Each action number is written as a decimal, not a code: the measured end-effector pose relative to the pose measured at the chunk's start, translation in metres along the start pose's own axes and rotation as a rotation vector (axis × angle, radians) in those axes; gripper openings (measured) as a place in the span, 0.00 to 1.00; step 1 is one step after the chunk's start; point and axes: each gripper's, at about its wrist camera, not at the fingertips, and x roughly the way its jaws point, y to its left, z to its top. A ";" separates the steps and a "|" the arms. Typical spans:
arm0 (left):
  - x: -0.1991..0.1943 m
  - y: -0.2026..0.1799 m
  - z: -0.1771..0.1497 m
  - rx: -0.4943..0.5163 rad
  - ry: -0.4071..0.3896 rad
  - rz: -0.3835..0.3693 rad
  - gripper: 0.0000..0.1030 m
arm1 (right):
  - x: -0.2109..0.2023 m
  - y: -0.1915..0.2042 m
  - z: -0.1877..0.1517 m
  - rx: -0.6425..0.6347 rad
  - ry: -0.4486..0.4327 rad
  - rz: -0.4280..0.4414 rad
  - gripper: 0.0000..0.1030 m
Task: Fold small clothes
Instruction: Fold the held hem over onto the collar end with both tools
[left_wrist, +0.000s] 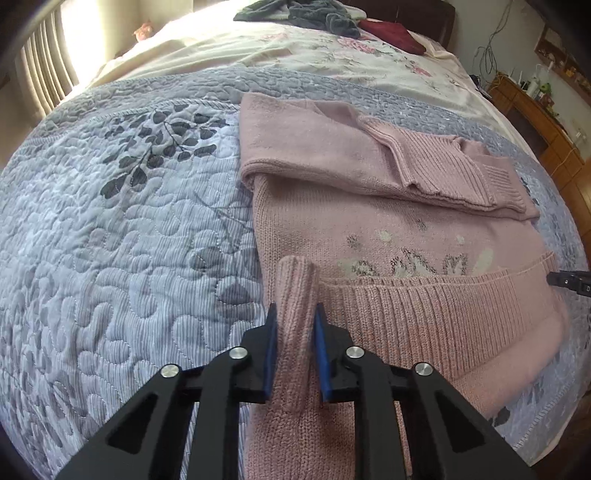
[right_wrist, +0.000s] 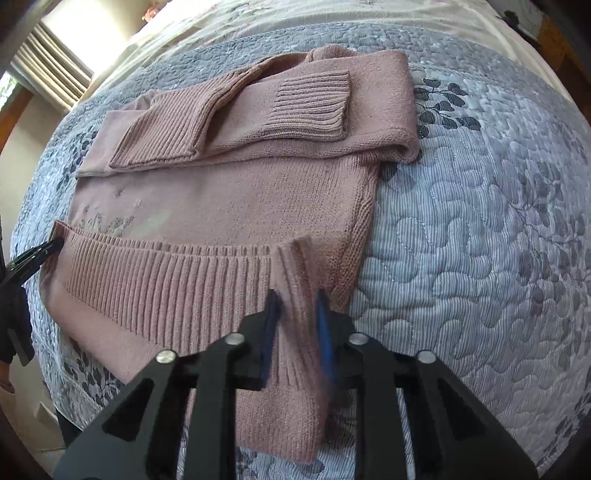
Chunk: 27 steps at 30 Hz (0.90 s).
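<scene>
Pink knit sweater (left_wrist: 369, 221) lies sleeves-folded on the bed (left_wrist: 129, 221); left tongs (left_wrist: 295, 317) and right tongs (right_wrist: 295, 299) each pinch a hem corner, apparently to fold it upward.

Garment: a pink knit sweater (left_wrist: 314, 206) (right_wrist: 236, 192), pale motif on its body.
Place: lay flat on a grey-blue quilted bedspread.
Sleeves: both were folded across the upper body, ribbed cuffs lying on top.
Hem: the ribbed hem band (left_wrist: 424, 317) (right_wrist: 166, 280) was turned up over the body, each bottom corner raised in a pinched fold.
</scene>
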 end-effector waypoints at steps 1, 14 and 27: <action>-0.004 -0.001 -0.001 0.003 -0.012 -0.008 0.10 | -0.005 0.001 -0.003 0.000 -0.017 0.011 0.09; -0.105 -0.010 -0.019 -0.006 -0.276 -0.103 0.08 | -0.105 0.011 -0.042 -0.009 -0.230 0.168 0.08; -0.110 -0.016 0.118 -0.043 -0.423 -0.096 0.08 | -0.137 -0.020 0.079 0.072 -0.346 0.154 0.08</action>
